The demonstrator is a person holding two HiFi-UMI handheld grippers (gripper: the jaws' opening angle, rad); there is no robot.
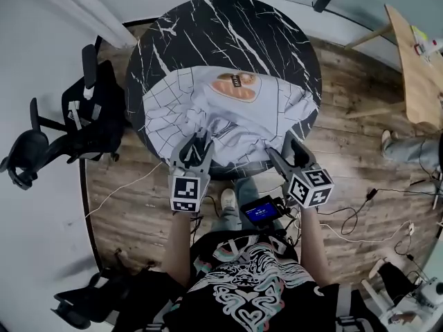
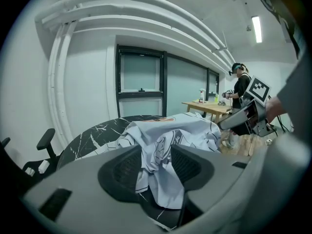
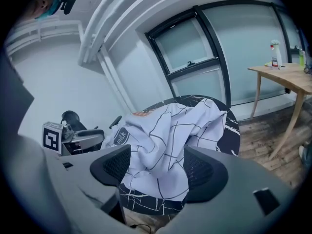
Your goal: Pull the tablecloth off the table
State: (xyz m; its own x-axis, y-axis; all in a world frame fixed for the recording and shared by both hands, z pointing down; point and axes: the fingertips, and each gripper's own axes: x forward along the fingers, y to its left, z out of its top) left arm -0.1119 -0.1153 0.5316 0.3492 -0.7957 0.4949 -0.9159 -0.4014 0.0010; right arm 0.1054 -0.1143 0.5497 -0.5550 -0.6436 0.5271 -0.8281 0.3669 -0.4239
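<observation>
A white tablecloth (image 1: 228, 116) with a thin black grid and an orange print lies bunched on the near half of a round black marble table (image 1: 228, 26). Its front edge hangs over the near rim. My left gripper (image 1: 197, 144) is at the cloth's near left edge. In the left gripper view a hanging fold of the cloth (image 2: 165, 130) sits between that gripper's (image 2: 156, 165) parted jaws. My right gripper (image 1: 291, 147) is at the near right edge. Its jaws (image 3: 157, 167) stand wide, with the cloth (image 3: 165, 130) draped loosely between them.
Black office chairs (image 1: 76, 130) stand close to the table's left side. A wooden table (image 1: 415, 68) is at the far right, and a person (image 2: 240, 89) stands by it. Cables (image 1: 353, 220) trail over the wooden floor near my feet.
</observation>
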